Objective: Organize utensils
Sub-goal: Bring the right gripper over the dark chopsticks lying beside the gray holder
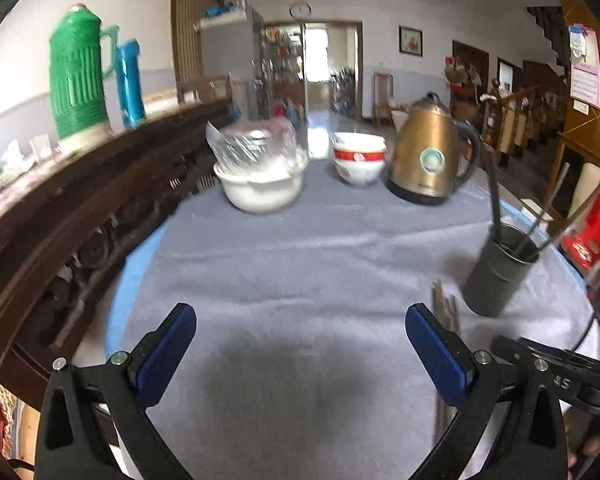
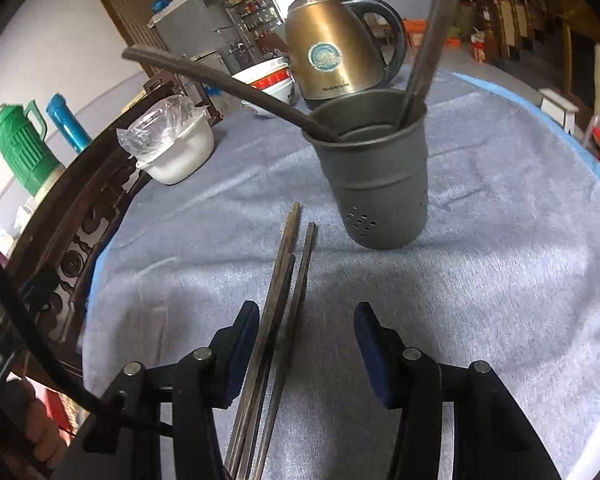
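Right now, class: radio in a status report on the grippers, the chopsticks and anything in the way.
Left gripper open, empty. Right gripper open, straddling chopsticks flat on cloth. Holder upright beyond, utensils already inside. Nothing between chopsticks and holder.

1. On my right gripper point(image 1: 556, 376), seen from the left wrist view, I can read the characters "4S"; any preceding letters are hidden.
2. The kettle point(image 2: 332, 56) carries small print under its round emblem, too blurred for me to read.
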